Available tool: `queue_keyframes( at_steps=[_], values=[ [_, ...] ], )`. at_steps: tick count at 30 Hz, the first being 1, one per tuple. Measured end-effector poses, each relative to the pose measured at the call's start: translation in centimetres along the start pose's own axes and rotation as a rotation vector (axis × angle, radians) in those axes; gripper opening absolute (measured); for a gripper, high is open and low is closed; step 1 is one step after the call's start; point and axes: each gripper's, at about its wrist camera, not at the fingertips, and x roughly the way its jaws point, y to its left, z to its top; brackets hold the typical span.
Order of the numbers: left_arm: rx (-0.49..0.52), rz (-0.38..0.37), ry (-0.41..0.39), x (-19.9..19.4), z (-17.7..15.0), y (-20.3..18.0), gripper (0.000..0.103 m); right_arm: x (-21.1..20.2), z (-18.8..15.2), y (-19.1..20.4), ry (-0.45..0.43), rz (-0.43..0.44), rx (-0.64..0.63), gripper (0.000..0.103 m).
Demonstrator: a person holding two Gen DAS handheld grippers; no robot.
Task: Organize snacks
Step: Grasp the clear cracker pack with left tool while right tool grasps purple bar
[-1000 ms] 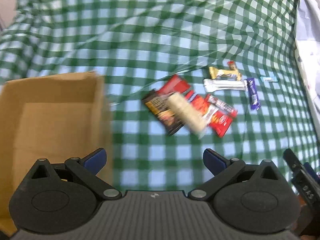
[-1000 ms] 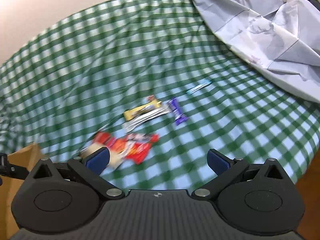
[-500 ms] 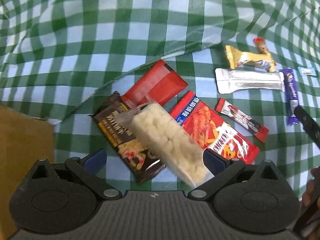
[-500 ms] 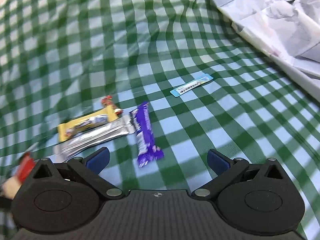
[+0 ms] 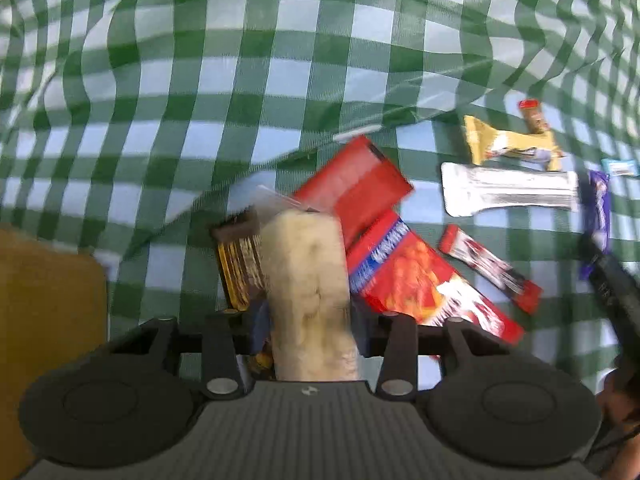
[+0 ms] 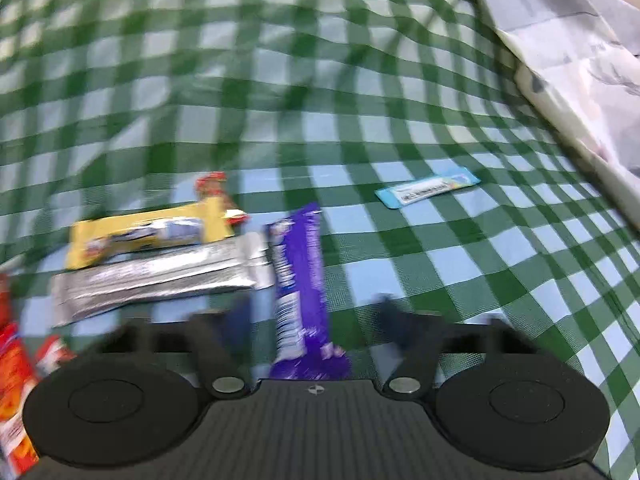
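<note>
Left gripper [image 5: 310, 330] closing, jaws against pale puffed-snack pack [image 5: 306, 280], right gripper [image 6: 310, 320] closing astride purple bar [image 6: 300, 280], green checked cloth [image 6: 280, 80].

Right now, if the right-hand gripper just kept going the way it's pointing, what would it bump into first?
Most likely the purple snack bar, already lying between the closing jaws of the right gripper; under it is the checked cloth. Blur hides any contact.

Green-and-white checked cloth [image 5: 248, 80] covers the surface. Lying on it: yellow bar [image 6: 148, 236], silver bar [image 6: 156, 280] and purple bar [image 6: 300, 276] centre-left, small blue packet [image 6: 428, 192] upper right, white sheet [image 6: 568, 40] top right.
</note>
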Motion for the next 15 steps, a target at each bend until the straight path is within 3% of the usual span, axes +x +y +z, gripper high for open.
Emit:
queue_keyframes(
  at_steps=[4, 11, 15],
  values=[
    [0.022, -0.044, -0.012, -2.2, -1.7, 1.1, 0.045, -3.0, -1.2, -0.6, 0.003, 0.0, 0.036, 0.026],
    [0.055, -0.192, -0.067, -7.8, -5.0, 1.9, 0.045, -9.8, -3.4, -1.4, -0.014, 0.044, 0.115, 0.026],
    [0.079, -0.222, -0.087, -11.3, -7.4, 3.5, 0.045, -13.4, -4.7, -1.1, -0.006, 0.057, 0.154, 0.026]
  ],
)
